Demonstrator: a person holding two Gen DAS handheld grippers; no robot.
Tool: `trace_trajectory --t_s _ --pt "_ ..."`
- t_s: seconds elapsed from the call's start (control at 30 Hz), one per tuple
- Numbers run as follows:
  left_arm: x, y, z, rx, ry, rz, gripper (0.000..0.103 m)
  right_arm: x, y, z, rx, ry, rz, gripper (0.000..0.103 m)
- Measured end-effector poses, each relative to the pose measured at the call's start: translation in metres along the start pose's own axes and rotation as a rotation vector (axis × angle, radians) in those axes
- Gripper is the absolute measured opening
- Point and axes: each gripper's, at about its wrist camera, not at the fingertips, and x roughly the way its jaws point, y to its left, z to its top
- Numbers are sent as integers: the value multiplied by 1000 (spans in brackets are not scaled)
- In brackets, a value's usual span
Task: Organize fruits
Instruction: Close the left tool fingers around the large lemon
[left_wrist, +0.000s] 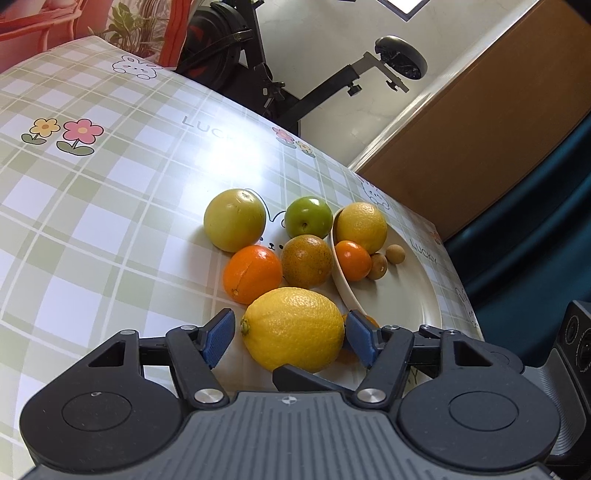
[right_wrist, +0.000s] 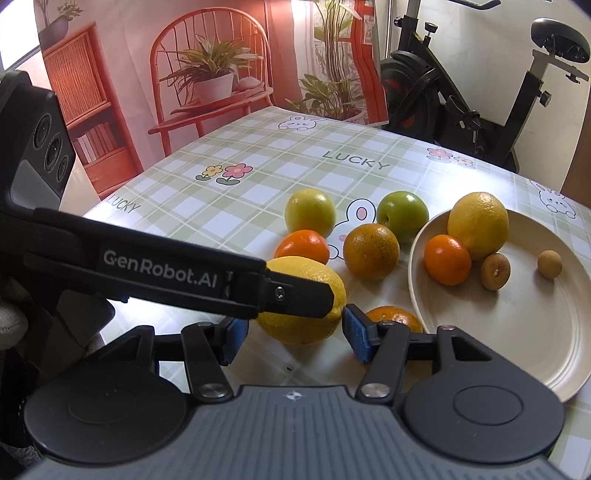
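A large lemon (left_wrist: 293, 328) lies on the checked tablecloth (left_wrist: 110, 229) between the fingers of the left gripper (left_wrist: 291, 338). The blue pad at 9 o'clock of the lemon stands just clear of its stem end, while the pad at 3 o'clock looks to be at the peel; the jaws are part-way apart and do not clamp the fruit.

In the right wrist view the left gripper's black finger (right_wrist: 295, 295) crosses in front of the same lemon (right_wrist: 303, 325). The right gripper (right_wrist: 291, 338) is also half-open with nothing between its pads; the lemon sits just beyond its tips at 12 o'clock, and a small orange (right_wrist: 393, 317) lies behind its right pad, at the plate's rim.

At 12 o'clock from the lemon, on the cloth, sit an orange (left_wrist: 253, 273) and a greenish-brown orange (left_wrist: 306, 260), touching; beyond them are a yellow-green apple (left_wrist: 234, 219) and a green apple (left_wrist: 308, 218).

The cream plate (right_wrist: 517, 332) is at 2 o'clock from the lemon. On it rest a second lemon (right_wrist: 478, 223) touching a small orange (right_wrist: 447, 260), a brown round fruit (right_wrist: 495, 271) beside them, and a smaller tan one (right_wrist: 549, 263) a little apart.
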Motion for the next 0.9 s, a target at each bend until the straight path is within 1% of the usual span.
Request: trace_trajectory --t_s 0.03,0.07,0.2,0.4,0.7,0.9 --pt "-1 1 1 -4 -8 -5 62 0 0 0 -1 0 -1 59" --pt "-2 2 1 -5 -8 -11 61 0 0 0 -1 -1 -1 59" --pt "-3 0 0 4 -10 -13 61 1 0 0 1 -2 -4 59" --pt "-1 4 -1 -15 -4 -32 61 1 0 0 1 -2 -5 60" --pt "-1 0 -1 13 -4 -17 60 2 1 -1 3 -5 -15 61" --pt "-2 -3 -2 24 -3 -7 59 3 5 -3 -15 -11 -37 61"
